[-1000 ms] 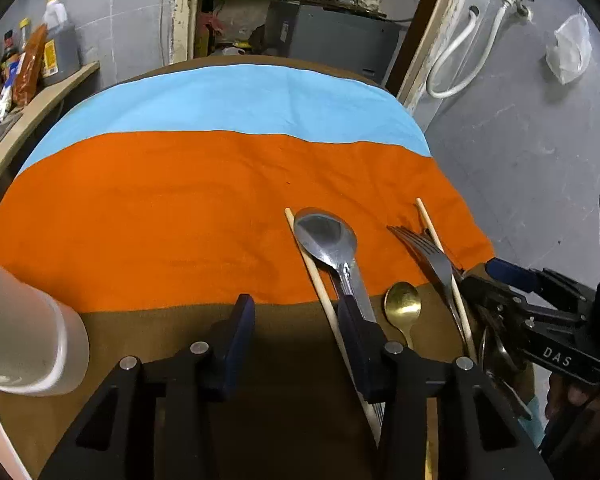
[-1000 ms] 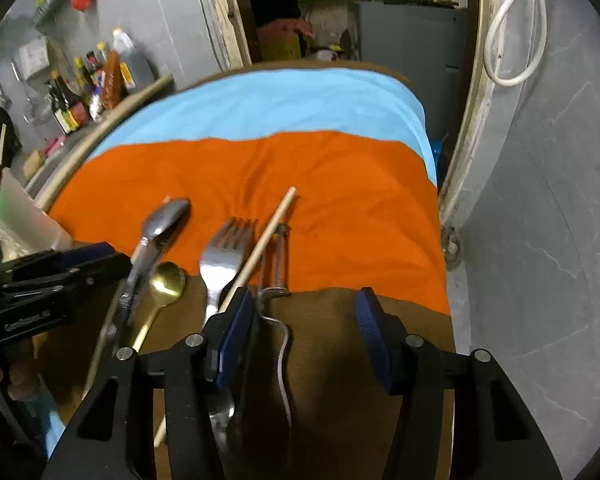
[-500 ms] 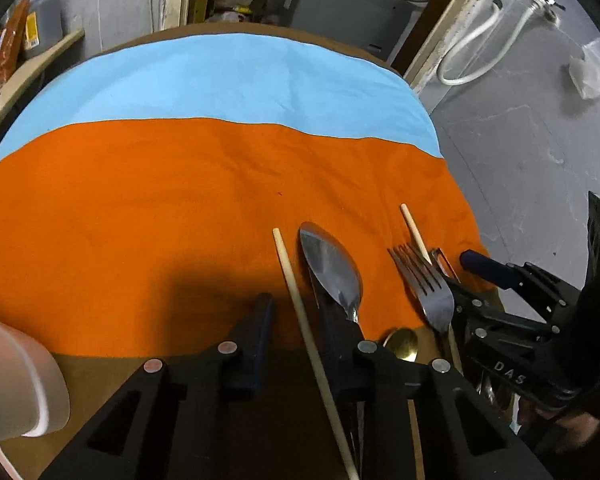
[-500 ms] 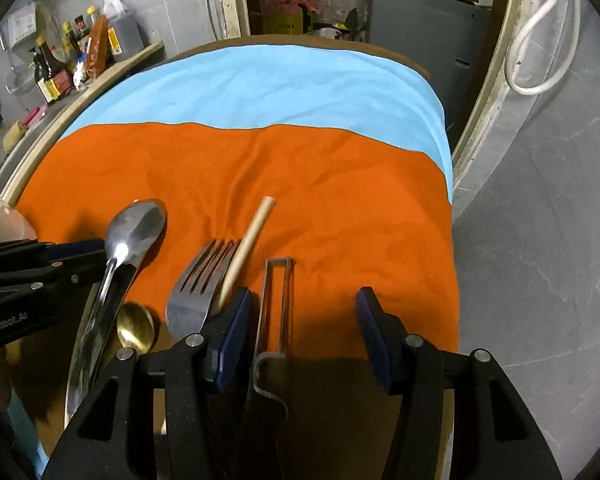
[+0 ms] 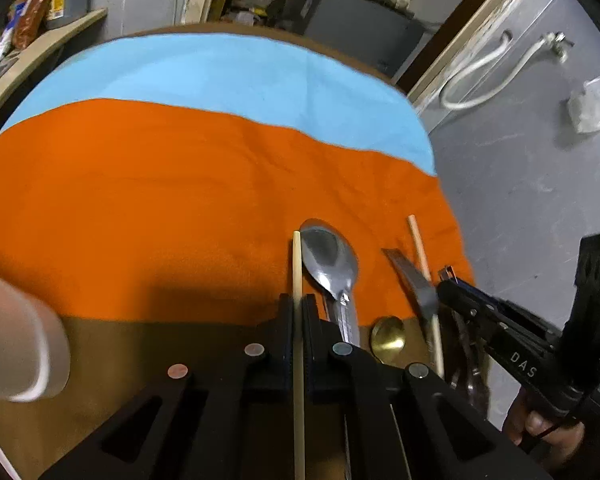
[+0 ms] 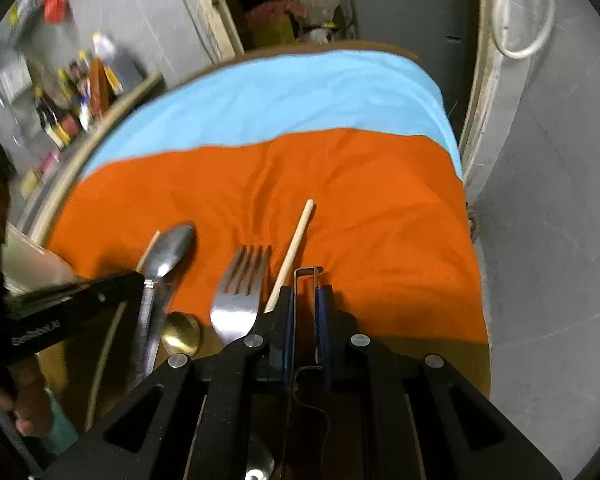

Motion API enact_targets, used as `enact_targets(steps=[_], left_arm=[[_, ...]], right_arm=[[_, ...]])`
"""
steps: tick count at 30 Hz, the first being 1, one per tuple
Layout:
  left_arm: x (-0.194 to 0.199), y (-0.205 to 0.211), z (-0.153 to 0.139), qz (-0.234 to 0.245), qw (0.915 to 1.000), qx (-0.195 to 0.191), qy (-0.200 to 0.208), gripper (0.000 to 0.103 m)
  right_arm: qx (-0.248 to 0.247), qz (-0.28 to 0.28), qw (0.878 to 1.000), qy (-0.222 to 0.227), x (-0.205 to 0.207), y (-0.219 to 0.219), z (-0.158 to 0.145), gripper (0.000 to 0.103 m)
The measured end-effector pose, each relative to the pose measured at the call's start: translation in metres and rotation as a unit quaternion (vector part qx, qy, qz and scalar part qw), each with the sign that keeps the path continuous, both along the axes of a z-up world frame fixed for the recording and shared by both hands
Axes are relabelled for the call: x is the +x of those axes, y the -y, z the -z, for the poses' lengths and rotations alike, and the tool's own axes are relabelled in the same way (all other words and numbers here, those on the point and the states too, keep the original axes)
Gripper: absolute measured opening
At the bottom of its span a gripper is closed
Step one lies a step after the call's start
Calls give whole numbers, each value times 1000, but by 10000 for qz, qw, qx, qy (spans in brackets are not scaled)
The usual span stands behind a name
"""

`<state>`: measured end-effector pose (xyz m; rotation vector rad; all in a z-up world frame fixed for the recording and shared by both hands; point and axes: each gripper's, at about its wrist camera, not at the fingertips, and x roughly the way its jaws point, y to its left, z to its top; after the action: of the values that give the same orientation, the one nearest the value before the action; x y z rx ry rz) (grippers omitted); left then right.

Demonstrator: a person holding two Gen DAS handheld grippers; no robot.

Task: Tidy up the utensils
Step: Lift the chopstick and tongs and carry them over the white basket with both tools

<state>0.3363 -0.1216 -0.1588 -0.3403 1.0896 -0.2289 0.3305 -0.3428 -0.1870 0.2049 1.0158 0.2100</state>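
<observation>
Utensils lie on a table under an orange, blue and brown cloth (image 5: pixel 140 200). My left gripper (image 5: pixel 298 306) is shut on a wooden chopstick (image 5: pixel 297 264). Beside it lie a large steel spoon (image 5: pixel 332 260), a small gold spoon (image 5: pixel 388 338), a fork (image 5: pixel 414 280) and a second chopstick (image 5: pixel 422 256). My right gripper (image 6: pixel 306 300) is shut on a wire-framed peeler (image 6: pixel 308 274). In the right wrist view the fork (image 6: pixel 240 296), second chopstick (image 6: pixel 294 248), steel spoon (image 6: pixel 166 256) and gold spoon (image 6: pixel 182 334) lie to its left.
A white cup-like holder (image 5: pixel 16 344) stands at the left of the left wrist view. A wooden shelf with bottles (image 6: pixel 80 92) runs along the table's left side. The table's right edge drops to a grey floor (image 5: pixel 520 184).
Both grippers moved forward and closed: the left onto the chopstick, the right onto the peeler. Both were open one second ago.
</observation>
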Motion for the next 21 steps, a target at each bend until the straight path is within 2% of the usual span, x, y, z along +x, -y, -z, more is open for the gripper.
enact_targets(steps=[5, 11, 16, 21], left_arm=[[-29, -16, -29, -201, 9972, -337, 644, 5], [-62, -39, -68, -506, 9875, -561, 1384, 5], [-73, -62, -98, -797, 9776, -634, 1843, 5], [-84, -105, -130, -1185, 9649, -682, 2242, 5]], right_arm=[[422, 286, 9973, 522, -33, 13, -24, 11], [702, 424, 9910, 1060, -60, 14, -58, 11], [852, 338, 9828, 1601, -74, -6, -93, 11], [980, 239, 9738, 2038, -77, -39, -129, 11]])
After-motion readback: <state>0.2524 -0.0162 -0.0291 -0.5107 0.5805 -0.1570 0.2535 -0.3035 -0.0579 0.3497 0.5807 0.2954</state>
